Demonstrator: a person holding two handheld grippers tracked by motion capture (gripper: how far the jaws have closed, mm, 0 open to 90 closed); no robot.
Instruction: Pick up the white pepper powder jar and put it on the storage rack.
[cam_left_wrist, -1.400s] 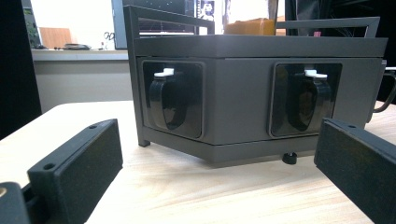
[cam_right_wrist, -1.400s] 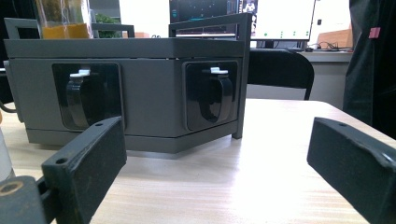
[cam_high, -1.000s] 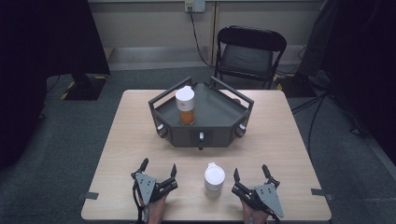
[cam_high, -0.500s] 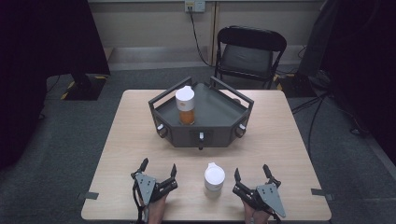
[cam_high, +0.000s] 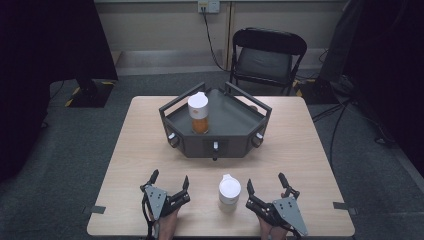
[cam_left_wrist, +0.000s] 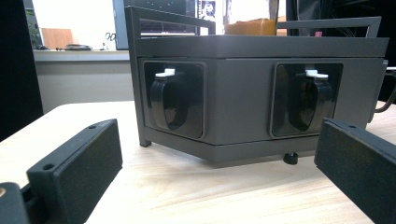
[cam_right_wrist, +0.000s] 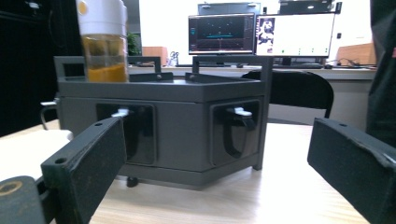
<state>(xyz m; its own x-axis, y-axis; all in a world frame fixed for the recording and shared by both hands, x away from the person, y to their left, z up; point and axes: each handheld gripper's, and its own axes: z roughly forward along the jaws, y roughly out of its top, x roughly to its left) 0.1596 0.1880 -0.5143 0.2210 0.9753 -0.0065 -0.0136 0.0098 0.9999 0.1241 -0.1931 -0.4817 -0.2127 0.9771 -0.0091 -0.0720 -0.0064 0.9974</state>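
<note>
Both grippers rest with jaws spread and empty on the table's (cam_high: 125, 165) near edge, the left gripper (cam_high: 170, 181) and right gripper (cam_high: 266, 184) flanking the white-capped jar (cam_high: 229, 192), probably poised to pick it up. A second jar (cam_high: 198, 113) of orange contents stands upright on the dark tray (cam_high: 235, 125) beyond it, so the near one likely belongs there too.

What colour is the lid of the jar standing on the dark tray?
White; the jar's lid shows best in the high view.
</note>
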